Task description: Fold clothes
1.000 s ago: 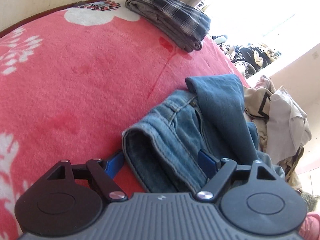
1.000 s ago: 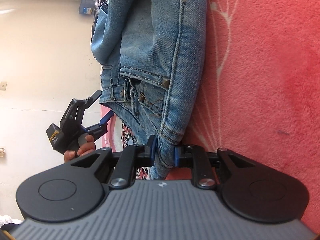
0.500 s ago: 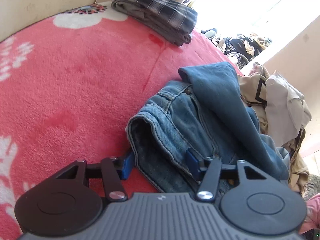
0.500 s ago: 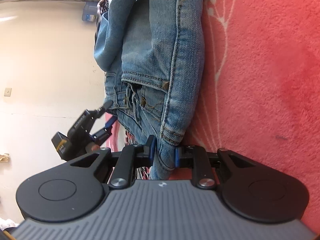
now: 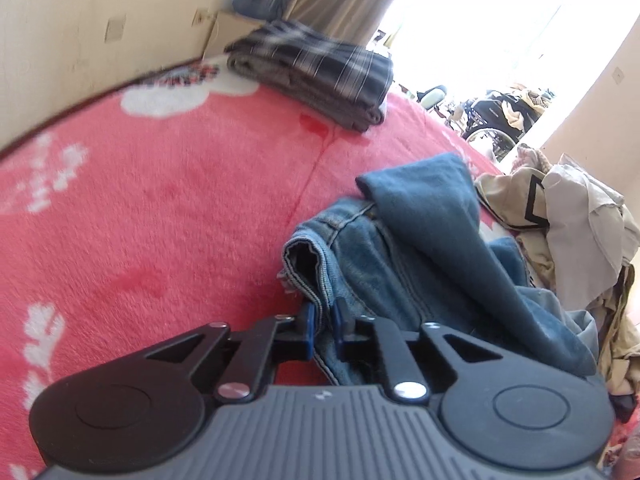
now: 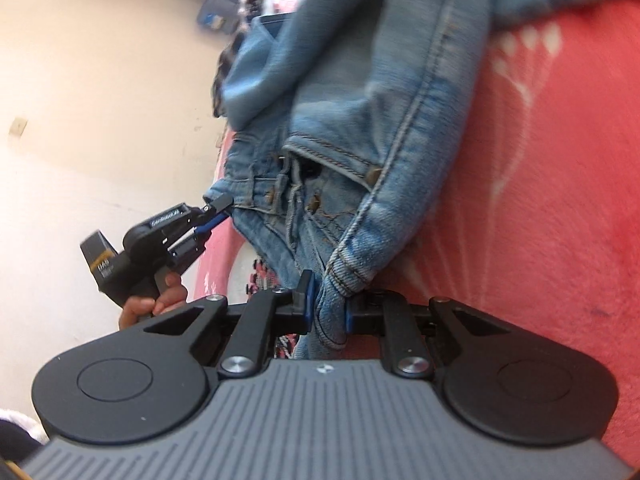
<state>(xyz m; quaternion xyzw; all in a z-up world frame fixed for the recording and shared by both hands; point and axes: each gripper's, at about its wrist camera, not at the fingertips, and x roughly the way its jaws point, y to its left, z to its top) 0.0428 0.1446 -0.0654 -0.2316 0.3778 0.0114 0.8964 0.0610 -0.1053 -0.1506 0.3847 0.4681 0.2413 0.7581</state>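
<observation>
A pair of blue jeans (image 5: 400,264) lies bunched on the red blanket (image 5: 160,200). My left gripper (image 5: 323,330) is shut on one corner of the jeans' waistband. My right gripper (image 6: 326,312) is shut on the other waistband corner of the jeans (image 6: 360,128). In the right wrist view the left gripper (image 6: 214,210) shows at the far corner, held by a hand, with the waistband stretched between the two grippers.
A folded plaid garment (image 5: 312,76) lies at the blanket's far end. A heap of beige and white clothes (image 5: 568,224) lies to the right of the jeans. A cream wall (image 5: 80,20) borders the bed. A wheelchair (image 5: 496,120) stands by the bright window.
My left gripper has closed from open onto the waistband corner and lifted it. The waistband now stretches between both grippers. My right gripper has kept its hold.
</observation>
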